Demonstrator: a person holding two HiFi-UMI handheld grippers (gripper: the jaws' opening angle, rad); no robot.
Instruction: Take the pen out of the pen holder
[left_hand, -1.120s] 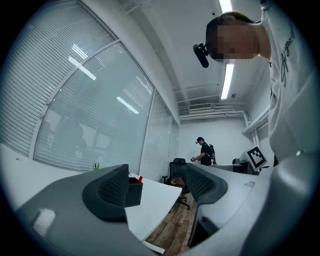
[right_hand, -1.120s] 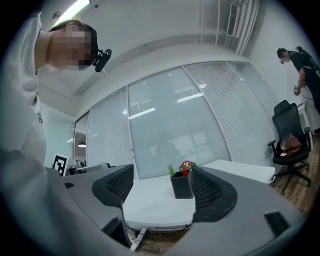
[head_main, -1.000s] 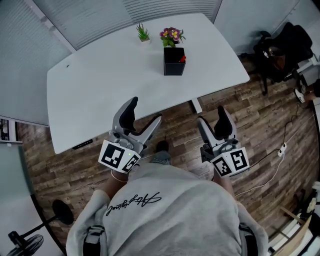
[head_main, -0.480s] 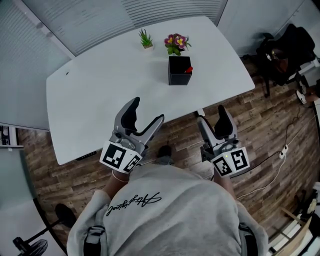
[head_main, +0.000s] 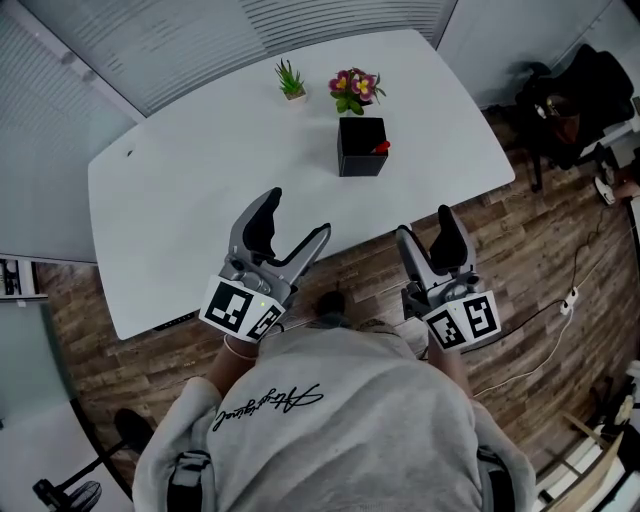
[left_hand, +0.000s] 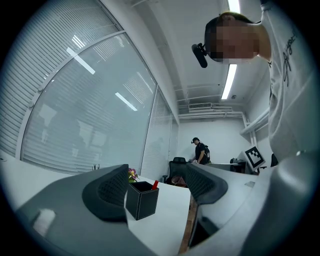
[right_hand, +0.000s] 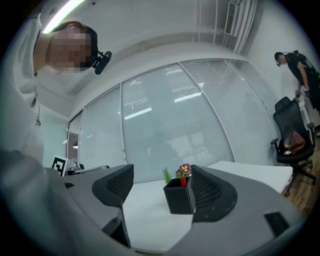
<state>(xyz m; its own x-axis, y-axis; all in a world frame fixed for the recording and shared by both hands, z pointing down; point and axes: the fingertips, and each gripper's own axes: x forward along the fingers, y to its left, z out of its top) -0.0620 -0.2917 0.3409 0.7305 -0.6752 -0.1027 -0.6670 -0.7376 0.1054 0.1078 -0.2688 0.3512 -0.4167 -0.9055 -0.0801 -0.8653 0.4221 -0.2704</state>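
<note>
Gaping empty: left hand-held gripper (head_main: 298, 214), right hand-held gripper (head_main: 425, 222); pen holder (head_main: 360, 163) holds 1 red pen (head_main: 381, 146).

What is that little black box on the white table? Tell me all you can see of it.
The black box is a square, open-topped pen holder, matte, with pale lines along its edges. It stands upright on the white table, just in front of a small pot of flowers. A red pen pokes out at one corner. Nothing else touches it.
</note>
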